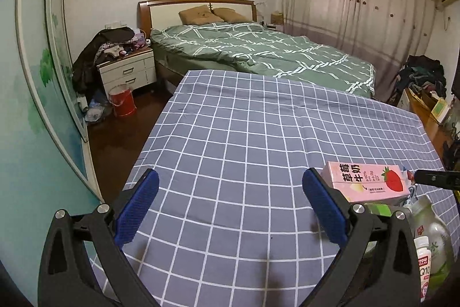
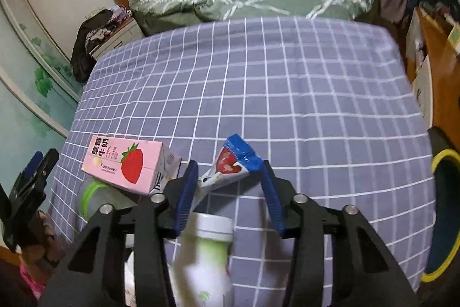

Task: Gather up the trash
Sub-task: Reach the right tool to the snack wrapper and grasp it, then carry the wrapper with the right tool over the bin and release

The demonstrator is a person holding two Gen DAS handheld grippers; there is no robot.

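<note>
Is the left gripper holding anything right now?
No. In the left wrist view the left gripper has its jaws wide apart with only checked cloth between them.

My room is dim and evenly lit, without glare. Both fisheye views bend at dark corners. My right view smears with motion blur.

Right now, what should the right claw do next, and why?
Probably close the right gripper on the crumpled wrapper. The wrapper already sits between its blue pads, and the jaws look not yet tight on it.
</note>
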